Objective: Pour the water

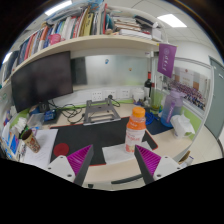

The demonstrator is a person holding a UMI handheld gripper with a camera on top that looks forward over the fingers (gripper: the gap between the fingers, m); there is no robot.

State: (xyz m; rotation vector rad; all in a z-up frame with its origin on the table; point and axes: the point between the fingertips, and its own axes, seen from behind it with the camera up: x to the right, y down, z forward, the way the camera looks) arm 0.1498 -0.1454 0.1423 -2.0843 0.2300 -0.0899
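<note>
An orange bottle [135, 129] with a white label and orange cap stands upright on the desk [170, 148], just ahead of my right finger. My gripper [113, 160] is open, its magenta pads [149, 160] spread wide with nothing between them. A white paper [118, 154] lies on the desk between the fingers, at the bottle's foot. The bottle is apart from both fingers. No cup is plainly visible.
A dark monitor [42, 80] stands at the left, a metal rack [101, 110] behind the bottle. A bookshelf [85, 45] runs overhead. A red round object [61, 150] lies near the left finger. Clutter and a dark bottle [150, 90] stand at the right.
</note>
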